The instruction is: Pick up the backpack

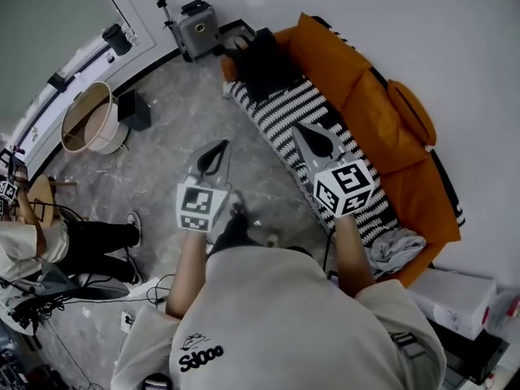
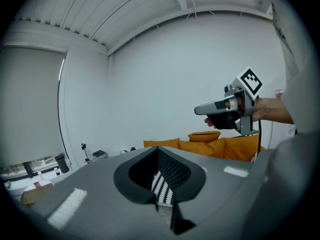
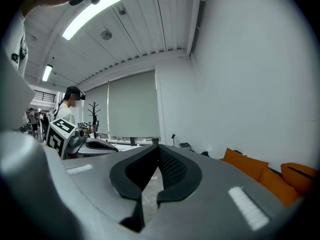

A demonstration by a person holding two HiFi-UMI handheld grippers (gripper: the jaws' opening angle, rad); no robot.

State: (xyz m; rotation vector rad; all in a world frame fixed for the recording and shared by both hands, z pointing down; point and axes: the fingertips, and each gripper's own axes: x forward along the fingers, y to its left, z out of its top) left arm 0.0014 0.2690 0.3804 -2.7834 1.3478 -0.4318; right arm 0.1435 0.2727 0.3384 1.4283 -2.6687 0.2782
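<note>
The black backpack [image 1: 264,62] lies at the far end of the orange sofa [image 1: 382,112], on its black-and-white striped cover [image 1: 313,128]. My left gripper [image 1: 223,144] hangs over the grey floor, short of the sofa and apart from the backpack, jaws shut and empty. My right gripper [image 1: 304,130] hovers over the striped cover, nearer the backpack, also shut with nothing in it. In the left gripper view its closed jaws [image 2: 158,150] frame a bit of striped cover [image 2: 161,186], with the right gripper [image 2: 205,109] above orange cushions [image 2: 210,145]. The right gripper view shows its shut jaws [image 3: 155,147] and the left gripper [image 3: 97,145].
A round basket [image 1: 88,119], a black box [image 1: 134,109] and a grey case [image 1: 197,28] stand on the floor at the far left. A person sits at left [image 1: 81,242]. Grey cloth [image 1: 398,249] lies on the sofa's near end, beside a white box [image 1: 463,295].
</note>
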